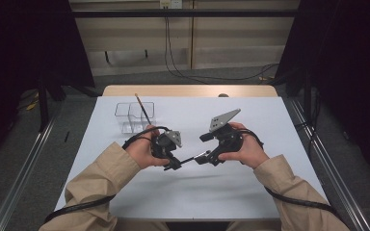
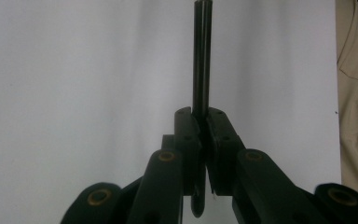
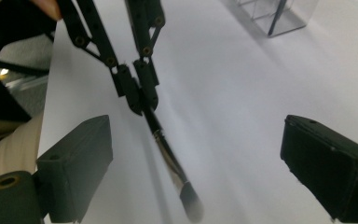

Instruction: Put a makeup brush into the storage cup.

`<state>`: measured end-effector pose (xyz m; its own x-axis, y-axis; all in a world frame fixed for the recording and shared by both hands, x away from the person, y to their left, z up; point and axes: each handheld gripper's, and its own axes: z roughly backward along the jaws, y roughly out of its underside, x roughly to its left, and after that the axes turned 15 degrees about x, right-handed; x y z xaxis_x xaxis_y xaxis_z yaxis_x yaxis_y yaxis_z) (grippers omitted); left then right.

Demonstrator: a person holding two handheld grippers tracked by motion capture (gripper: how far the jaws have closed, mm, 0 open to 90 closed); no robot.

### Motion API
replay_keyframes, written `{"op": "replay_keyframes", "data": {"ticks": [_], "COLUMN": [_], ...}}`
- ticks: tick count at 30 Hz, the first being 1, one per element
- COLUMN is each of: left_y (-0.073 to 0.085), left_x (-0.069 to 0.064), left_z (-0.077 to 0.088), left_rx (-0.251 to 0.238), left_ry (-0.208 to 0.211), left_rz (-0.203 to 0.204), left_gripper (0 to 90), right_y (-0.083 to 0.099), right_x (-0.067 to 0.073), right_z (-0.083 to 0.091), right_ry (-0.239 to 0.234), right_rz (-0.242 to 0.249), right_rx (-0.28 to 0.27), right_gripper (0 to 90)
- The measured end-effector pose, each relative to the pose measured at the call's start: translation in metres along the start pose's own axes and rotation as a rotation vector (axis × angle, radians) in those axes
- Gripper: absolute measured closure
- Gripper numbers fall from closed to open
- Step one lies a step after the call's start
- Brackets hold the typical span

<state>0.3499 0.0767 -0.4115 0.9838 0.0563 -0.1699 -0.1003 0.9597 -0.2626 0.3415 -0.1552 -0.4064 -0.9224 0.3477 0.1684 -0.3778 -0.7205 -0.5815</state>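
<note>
I see a plain white worktop [image 1: 231, 187] with a pale wooden strip at its twelve o'clock edge. My left gripper [image 2: 200, 123] is matte black with brass-coloured pivot rings, and the slim glossy black brush handle [image 2: 201, 56] matches it. In the right gripper view the brush [image 3: 168, 154] shows a silver metal collar and greyish bristles. My right gripper [image 3: 196, 158] is black too, carrying a grey plate. The transparent plastic holder [image 1: 134, 117] holds a brown-tipped dark brush. Sleeves are beige.

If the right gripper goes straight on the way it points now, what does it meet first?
Probably the brush: it lies between the open right gripper jaws, held by the left gripper just beyond it. Depth is hard to judge.
</note>
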Motion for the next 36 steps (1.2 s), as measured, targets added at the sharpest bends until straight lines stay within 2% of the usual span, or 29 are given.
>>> {"op": "replay_keyframes", "data": {"ticks": [7,18,22,27,36], "left_y": [0.002,0.008,0.011,0.015,0.021], "left_x": [0.0,0.003,0.003,0.005,0.005], "left_z": [-0.001,0.001,0.001,0.002,0.003], "left_rx": [-0.03,-0.117,-0.129,-0.179,-0.256], "left_ry": [0.003,0.013,0.017,0.031,0.03], "left_rz": [0.014,0.047,0.056,0.07,0.104], "left_gripper": [84.3,84.3,84.4,84.3,84.3], "right_y": [0.005,0.006,0.006,0.006,0.005], "right_x": [-0.001,0.001,0.0,0.0,0.0], "right_z": [-0.001,-0.003,-0.002,-0.001,0.0], "right_ry": [-0.006,-0.014,-0.01,-0.006,0.008], "right_rz": [-0.045,-0.054,-0.059,-0.06,-0.062], "right_rx": [-0.069,-0.106,-0.117,-0.126,-0.142], "right_gripper": [8.4,8.4,8.3,8.3,8.3]}}
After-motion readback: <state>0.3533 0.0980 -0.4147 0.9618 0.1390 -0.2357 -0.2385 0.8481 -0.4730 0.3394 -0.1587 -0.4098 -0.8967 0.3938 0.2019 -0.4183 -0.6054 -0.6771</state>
